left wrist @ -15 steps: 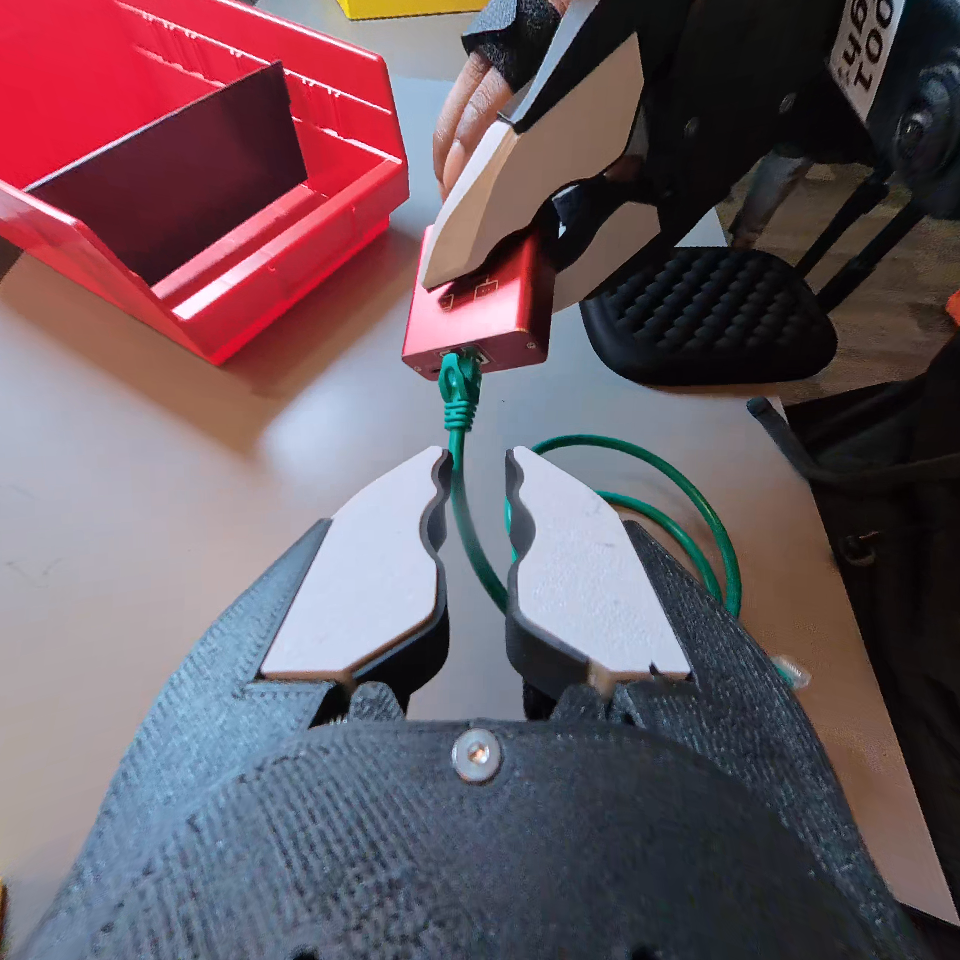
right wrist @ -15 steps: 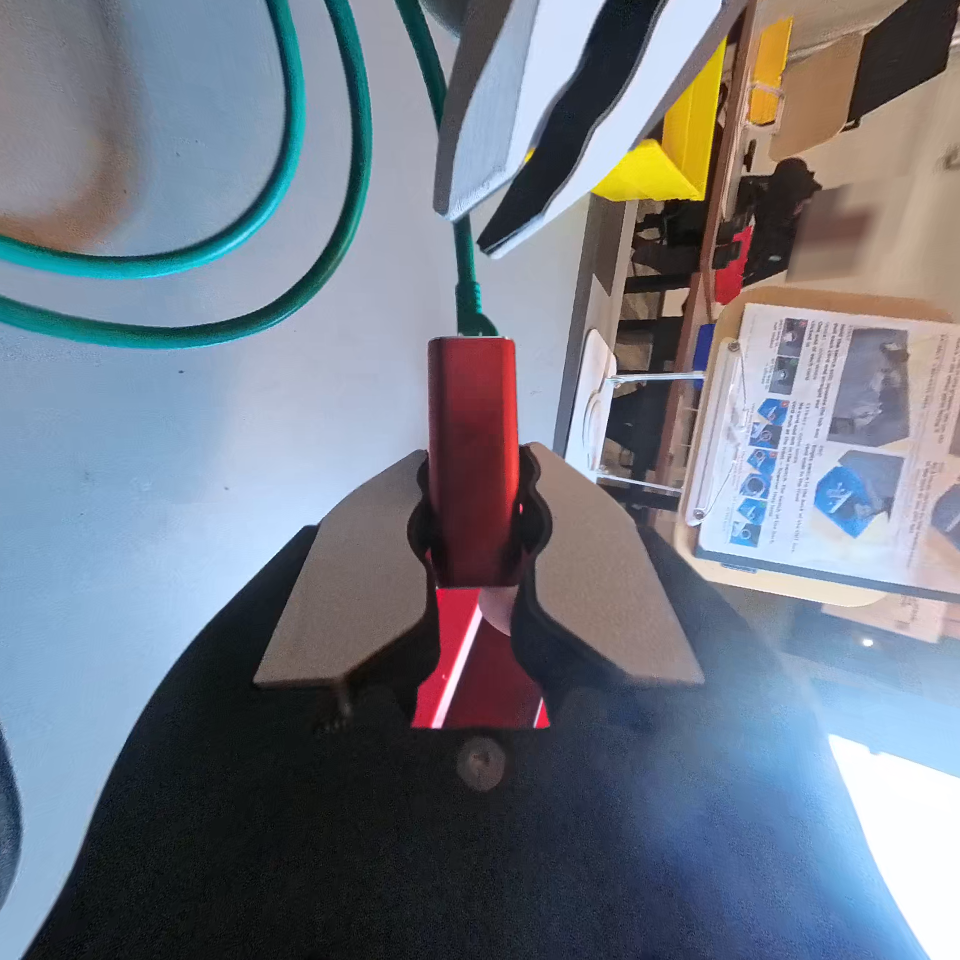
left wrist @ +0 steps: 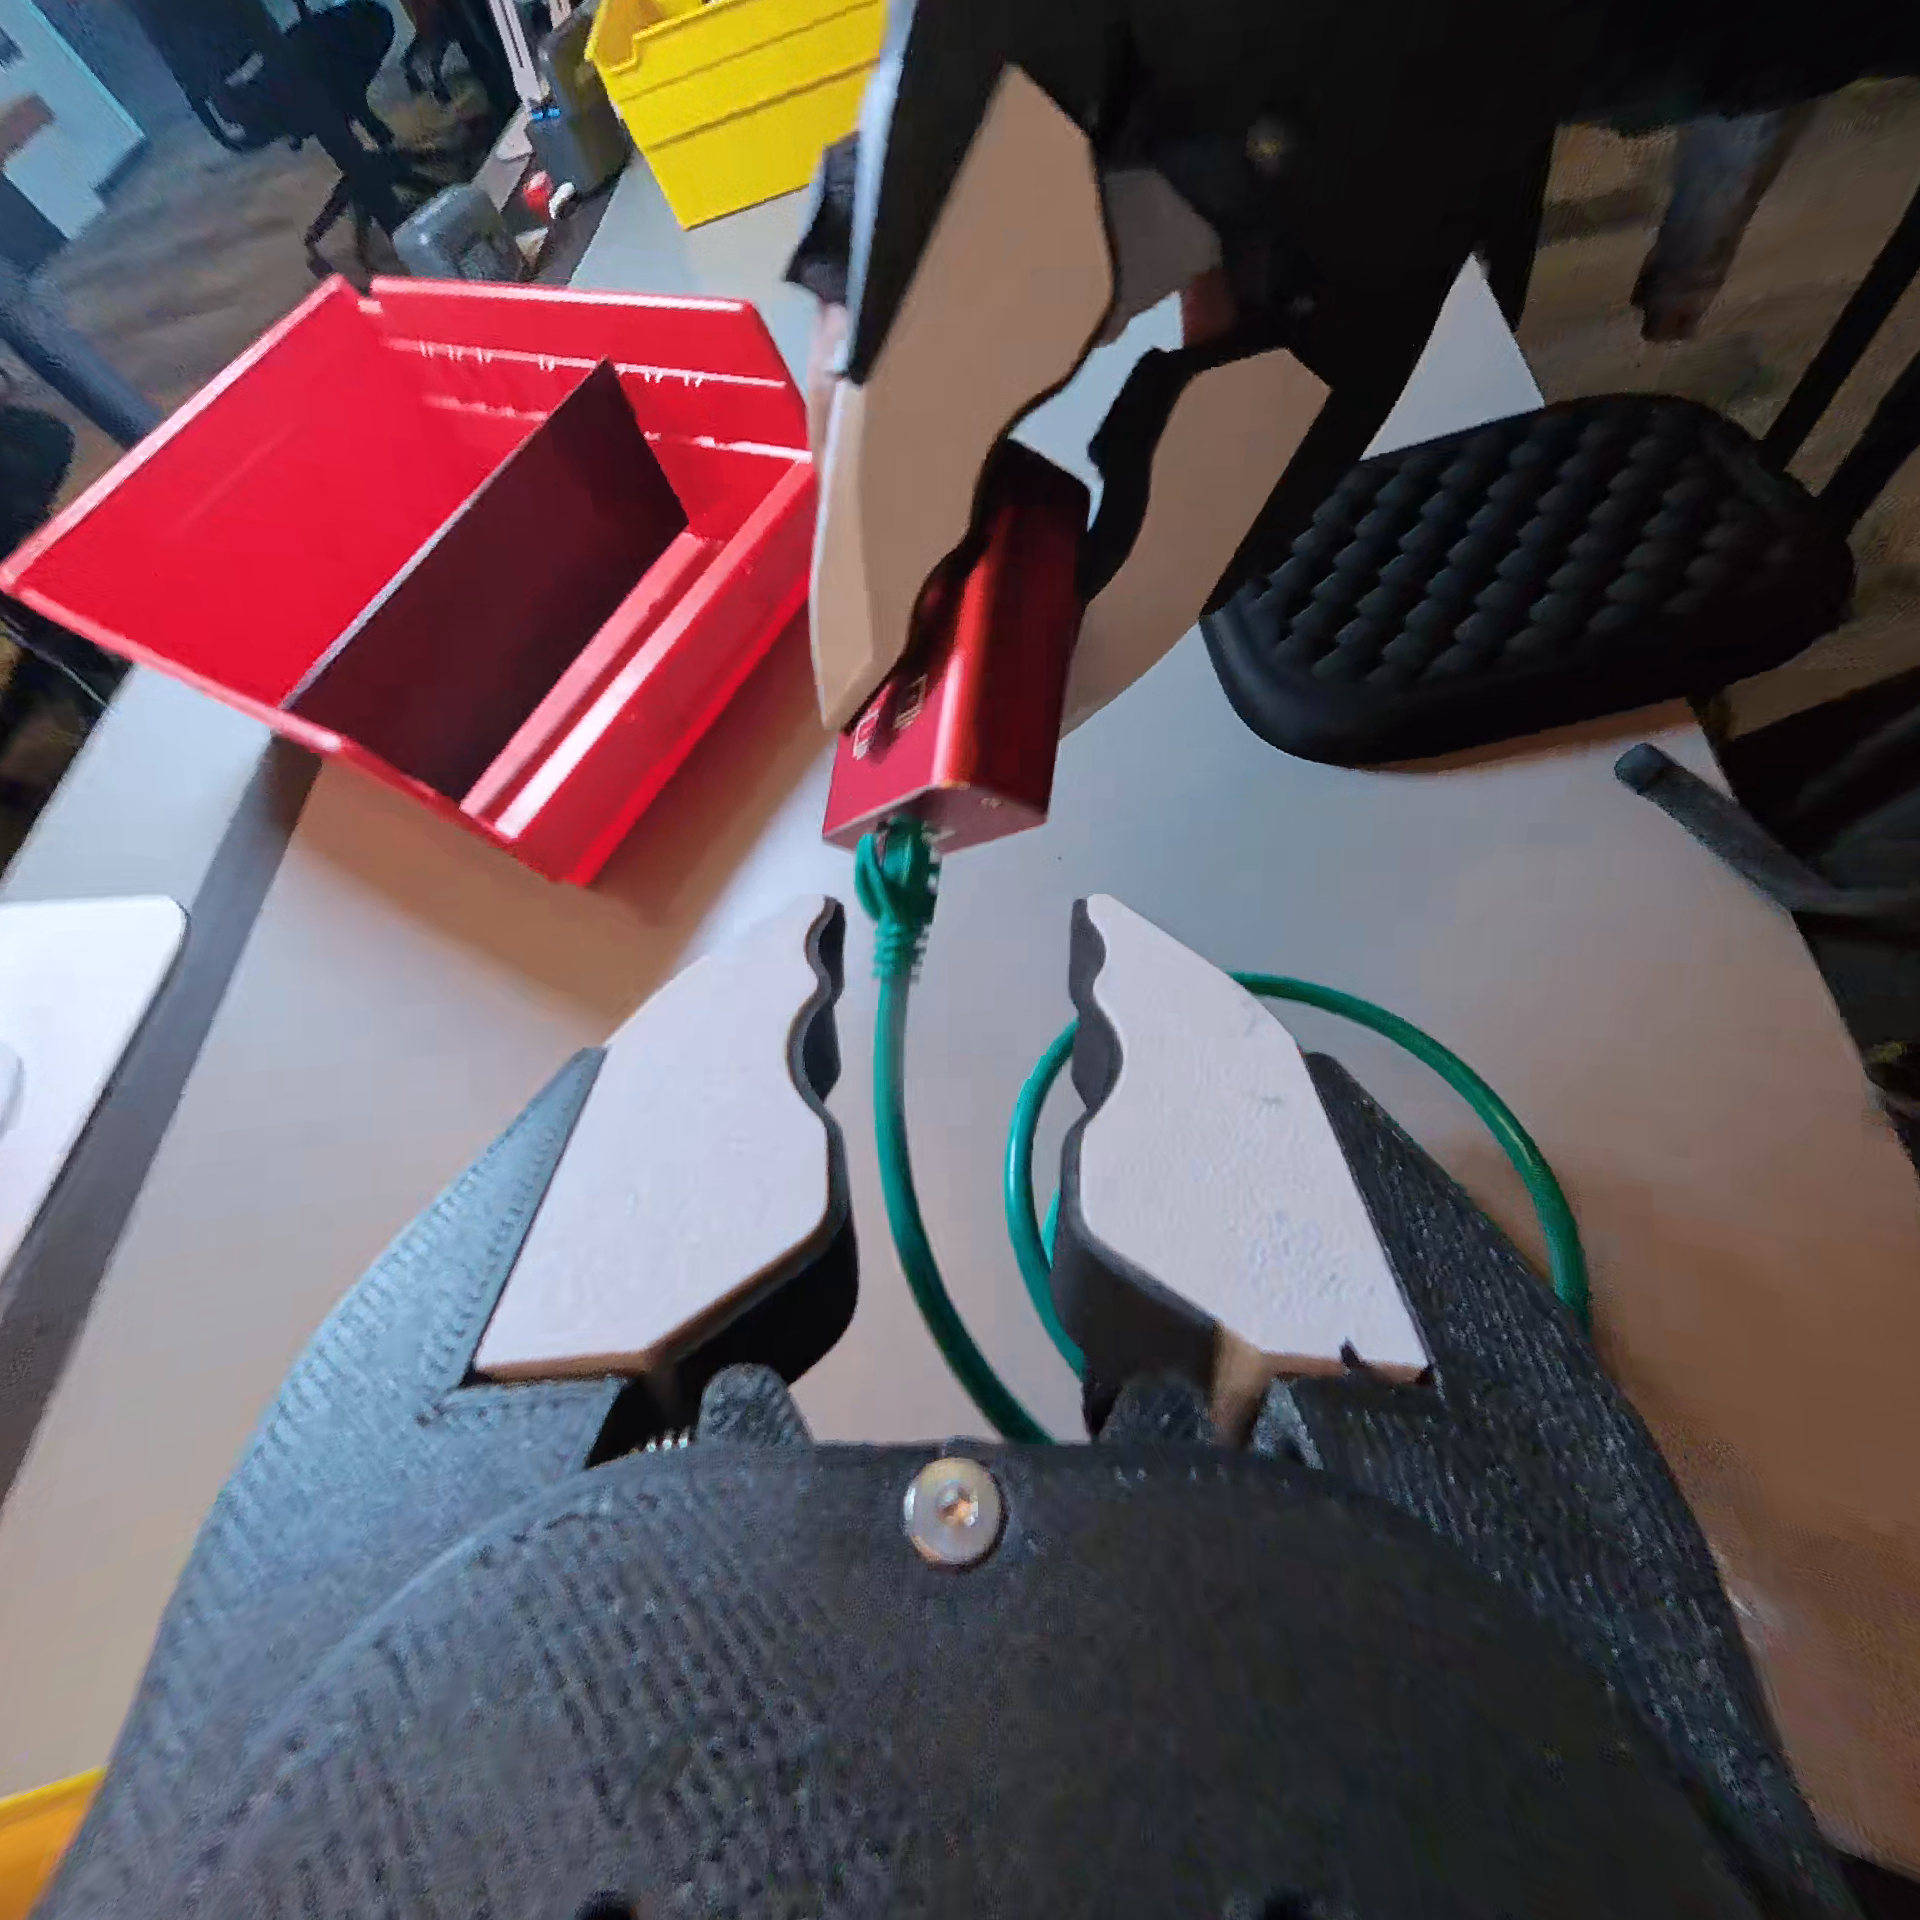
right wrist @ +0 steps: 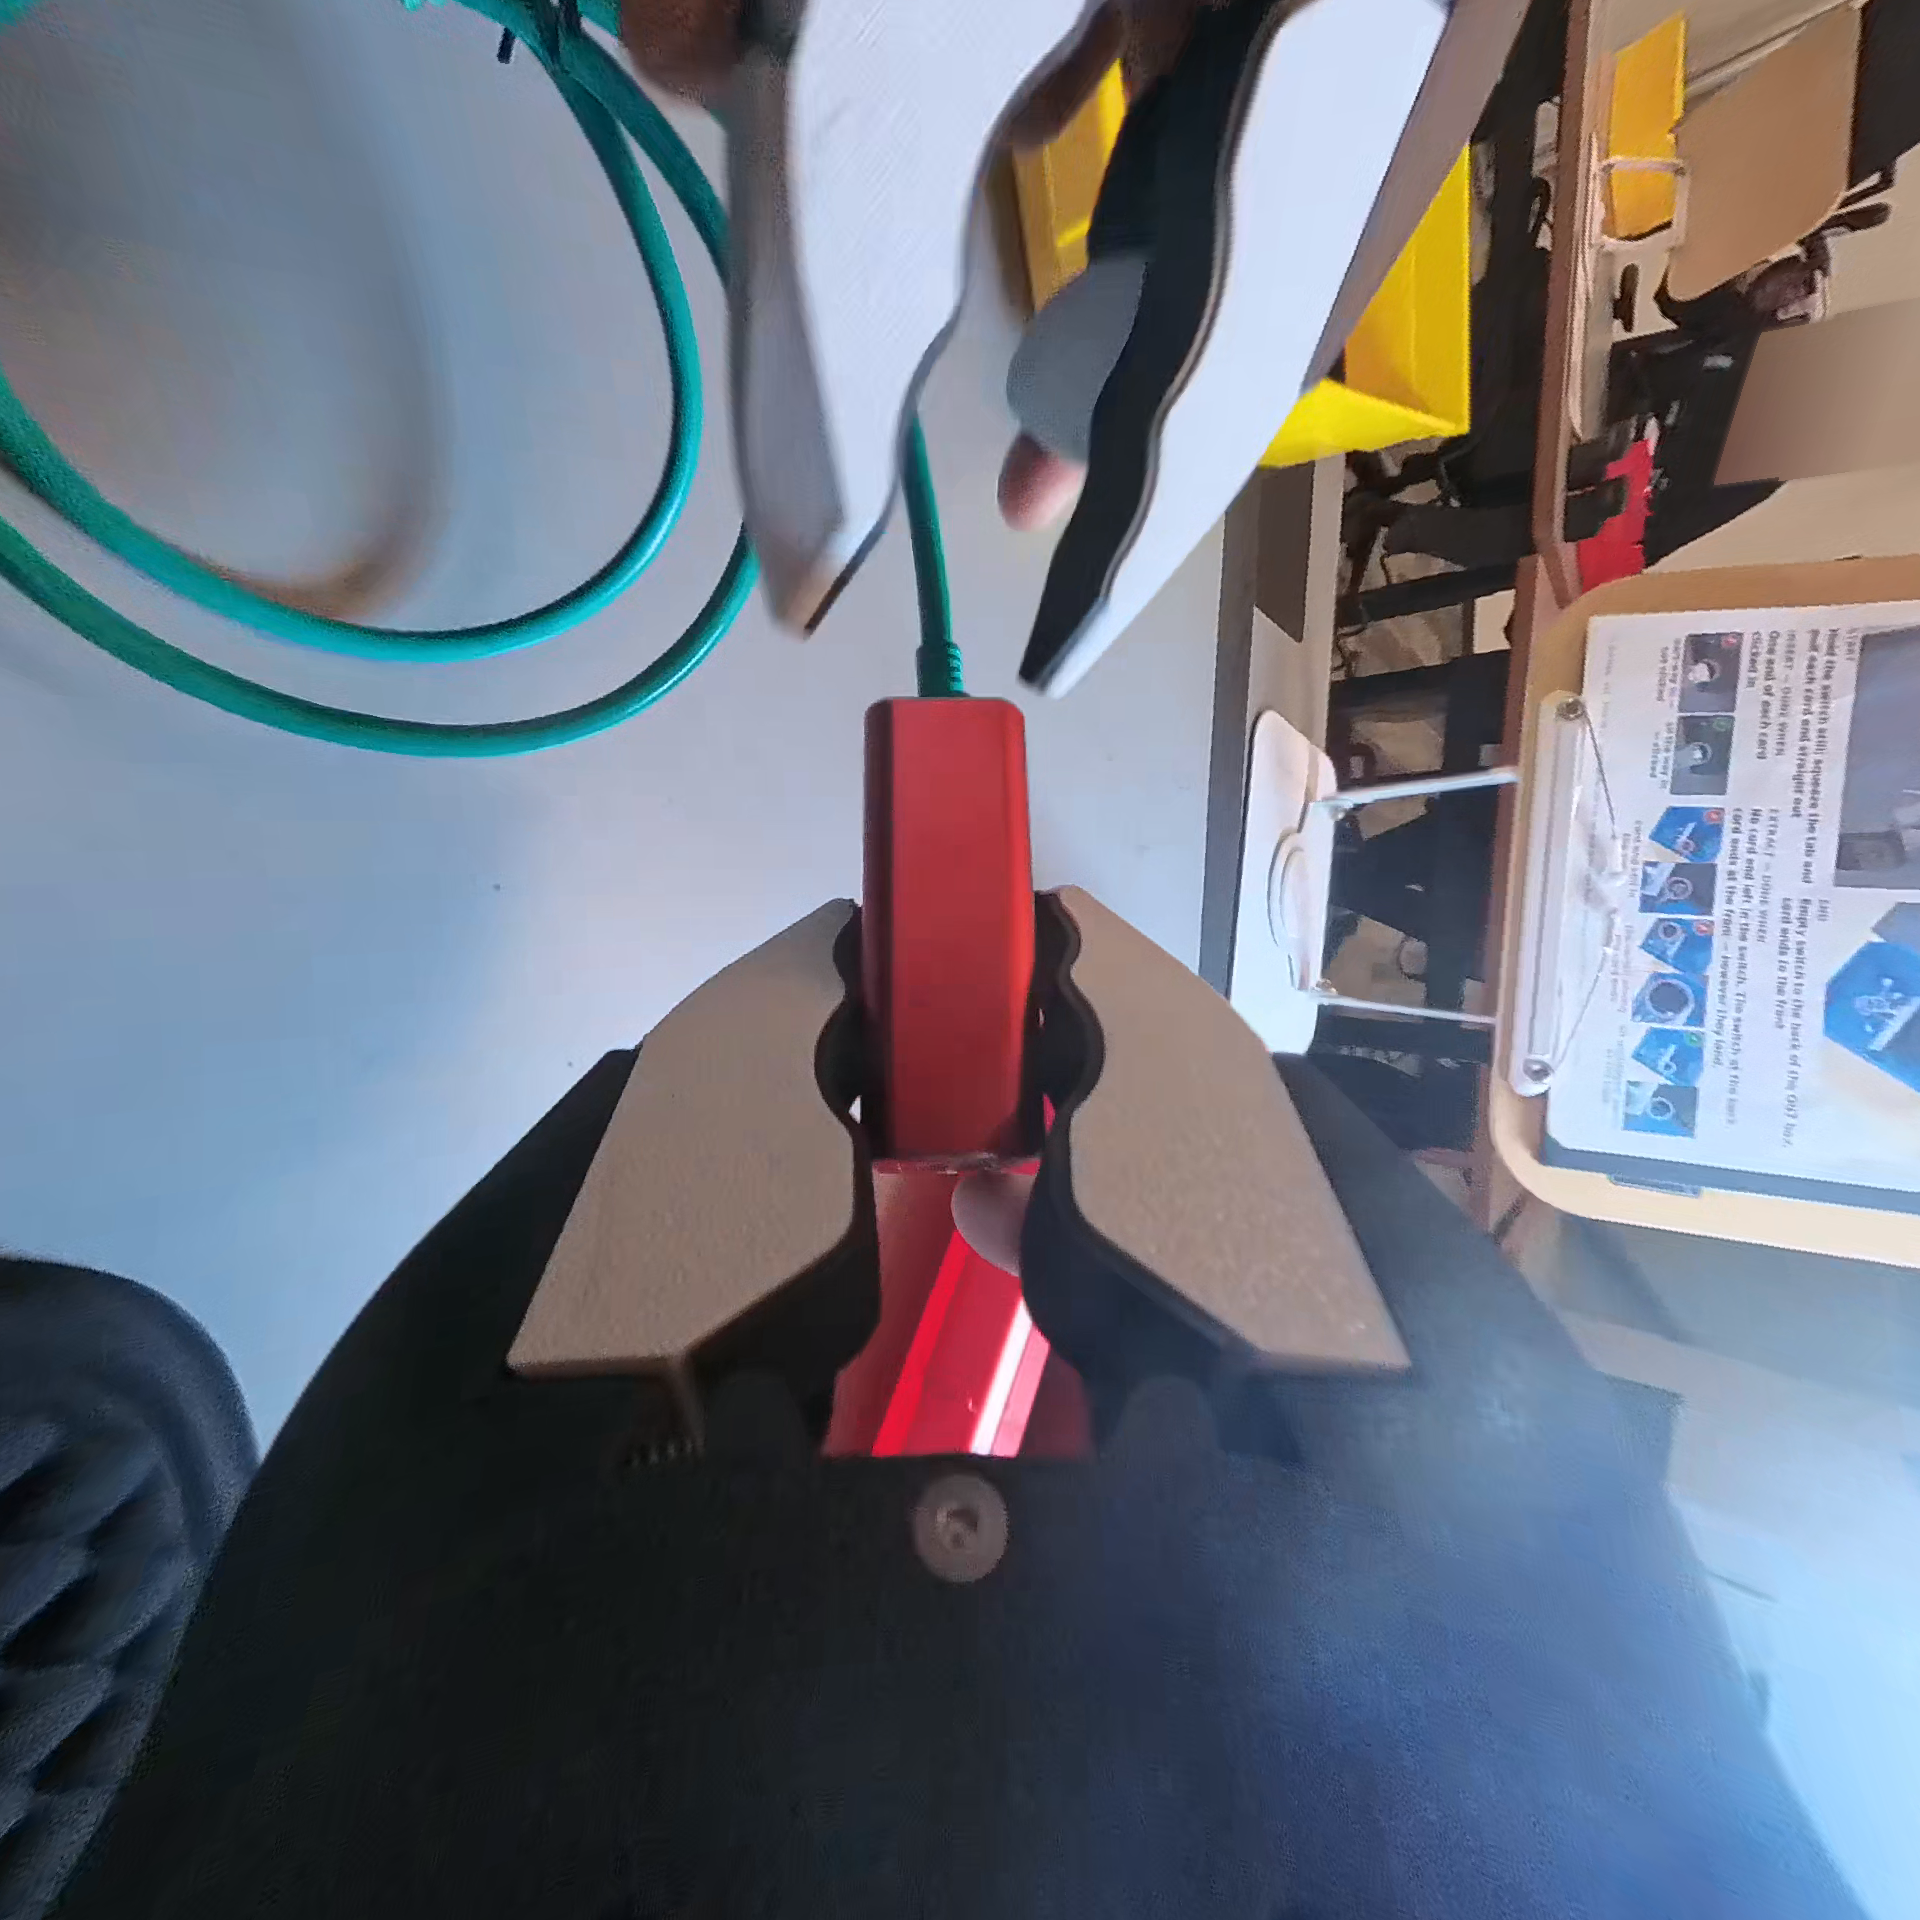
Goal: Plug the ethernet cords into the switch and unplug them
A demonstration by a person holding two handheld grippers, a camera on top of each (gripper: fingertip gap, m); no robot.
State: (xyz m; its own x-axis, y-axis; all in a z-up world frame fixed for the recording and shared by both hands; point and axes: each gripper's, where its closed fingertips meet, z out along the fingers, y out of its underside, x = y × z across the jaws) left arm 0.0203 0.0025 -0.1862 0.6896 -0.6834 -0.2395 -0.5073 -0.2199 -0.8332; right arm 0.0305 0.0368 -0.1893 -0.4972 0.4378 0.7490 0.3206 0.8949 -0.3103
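We hold the small red metal switch box (right wrist: 945, 914) clamped between the two fingers of our right gripper (right wrist: 951, 1023), lifted off the pale grey surface (left wrist: 1299, 914) and tilted on edge. A green ethernet cord (left wrist: 896, 1039) is plugged by its green connector (left wrist: 900, 862) into the end of the switch facing away from the right gripper; from that port the cord runs back between the spread fingers of our left gripper (left wrist: 948, 914), which grips nothing, its jaws apart on either side of the cord just short of the switch. Behind the left gripper the cord coils in loops on the surface. Beside the switch, on the surface, sits a red plastic bin (left wrist: 436, 551) with a dark divider; beyond it stands a yellow bin (left wrist: 727, 104). A black mesh chair seat (left wrist: 1538, 582) lies on the switch's other side.
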